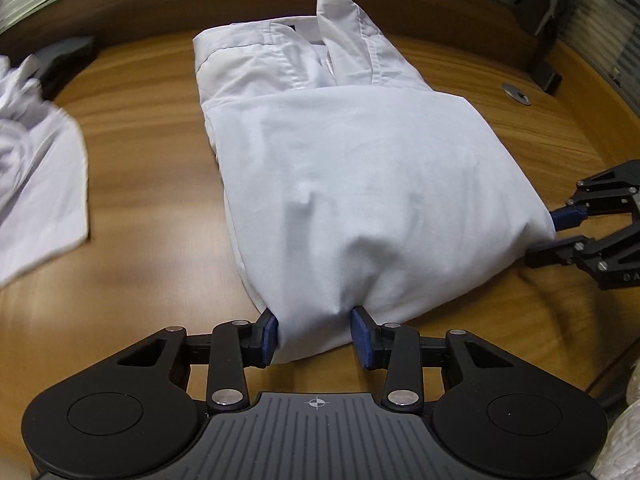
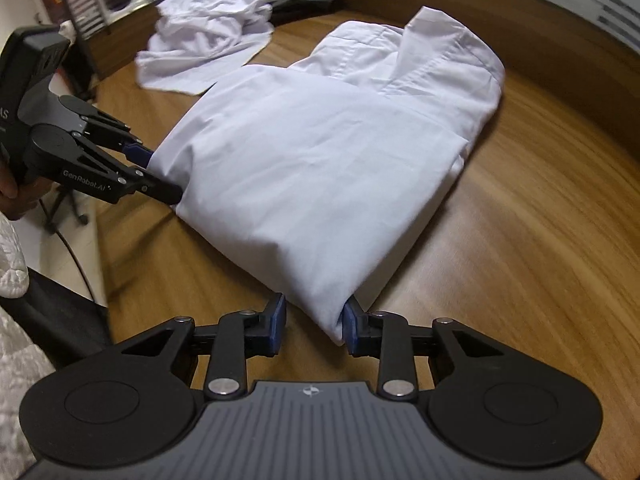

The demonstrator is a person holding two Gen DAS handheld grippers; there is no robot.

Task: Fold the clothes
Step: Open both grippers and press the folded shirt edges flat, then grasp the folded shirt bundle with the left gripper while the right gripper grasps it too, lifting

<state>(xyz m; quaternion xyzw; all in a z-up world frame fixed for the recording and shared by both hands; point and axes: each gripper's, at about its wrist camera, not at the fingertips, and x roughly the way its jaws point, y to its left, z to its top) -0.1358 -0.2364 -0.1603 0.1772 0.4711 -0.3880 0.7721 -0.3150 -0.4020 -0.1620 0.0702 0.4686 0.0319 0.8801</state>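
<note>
A white shirt (image 1: 360, 168) lies folded on the wooden table (image 1: 152, 208), collar at the far end. My left gripper (image 1: 316, 336) is at its near edge, jaws apart with a bunch of the folded cloth between the blue pads, not pinched. My right gripper (image 2: 314, 326) is at the shirt's other near corner (image 2: 332, 320), jaws apart, the corner lying against the right pad. Each gripper shows in the other's view: the right gripper (image 1: 560, 232) at the shirt's right edge, the left gripper (image 2: 156, 172) at its left edge.
A second crumpled white garment (image 1: 36, 184) lies on the table to the left, also in the right wrist view (image 2: 208, 28). A black stand (image 1: 544, 40) and a round metal grommet (image 1: 516, 94) are at the far right. The table's edge is near me.
</note>
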